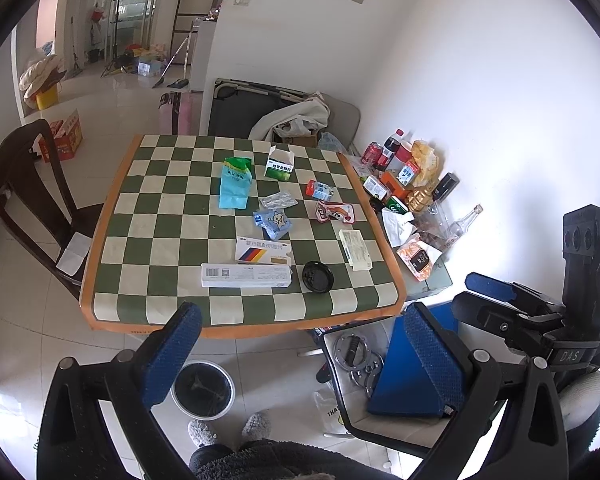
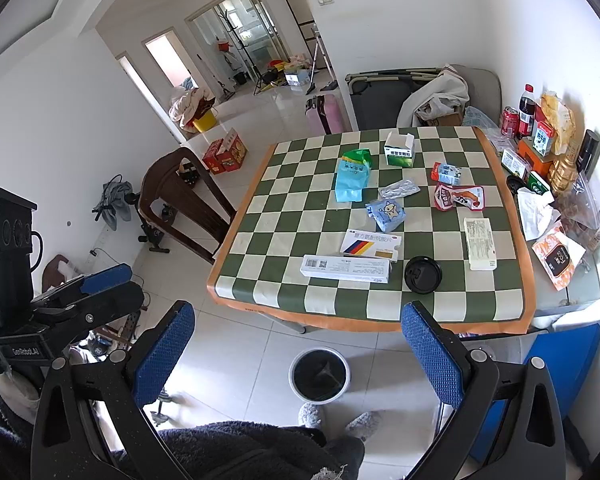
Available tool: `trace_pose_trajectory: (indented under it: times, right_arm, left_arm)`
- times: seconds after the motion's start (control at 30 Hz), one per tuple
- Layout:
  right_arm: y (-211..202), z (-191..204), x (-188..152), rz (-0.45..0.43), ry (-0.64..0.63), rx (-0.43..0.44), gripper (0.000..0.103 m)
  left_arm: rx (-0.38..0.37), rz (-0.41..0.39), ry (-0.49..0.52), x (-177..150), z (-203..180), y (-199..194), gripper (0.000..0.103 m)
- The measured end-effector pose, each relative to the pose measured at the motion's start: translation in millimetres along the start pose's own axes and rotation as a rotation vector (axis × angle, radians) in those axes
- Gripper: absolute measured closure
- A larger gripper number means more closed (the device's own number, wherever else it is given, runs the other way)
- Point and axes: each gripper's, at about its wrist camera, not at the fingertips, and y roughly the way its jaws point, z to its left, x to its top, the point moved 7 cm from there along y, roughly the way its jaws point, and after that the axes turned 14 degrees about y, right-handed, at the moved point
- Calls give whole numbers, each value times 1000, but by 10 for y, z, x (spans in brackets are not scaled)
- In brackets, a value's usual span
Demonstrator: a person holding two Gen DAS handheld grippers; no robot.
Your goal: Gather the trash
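"DAS" on right gripper body, left wrist view, 4 o'clock. "GenRobot.AI" on left gripper body, right wrist view, 8 o'clock. Chinese print on green-white box, blue-green bag and striped medicine box, table centre. QR codes on long white box. "THA…" on plastic bag, floor, 5 o'clock, rest cut off.

- A lived-in home dining room is shown.
- A table under a checkered cloth is flanked by a wooden chair.
- Beyond the table, a coat stand, a pink suitcase and piled bedding are seen.
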Motion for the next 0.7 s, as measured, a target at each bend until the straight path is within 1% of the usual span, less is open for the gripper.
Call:
trace_pose_trajectory:
  times: [0.27, 0.3, 0.6, 0.63, 0.7]
  right_arm:
    - [-2, -2, 19, 1, 0, 2, 0]
    - [3, 10, 15, 1, 1, 2, 0]
    - [17, 11, 31, 2, -2, 4, 0]
    - [17, -4, 41, 2, 0, 5, 0]
    - [41, 32, 51, 0, 0, 6, 0]
  left_arm:
    - [-1, -6, 2, 16, 13, 20, 0]
    - [0, -3, 1, 73, -21, 5, 0]
    - [0, 0, -3, 195, 0, 40, 0]
    - [-1, -5, 3, 69, -23, 1, 0]
    - [0, -4, 4, 91, -26, 5, 0]
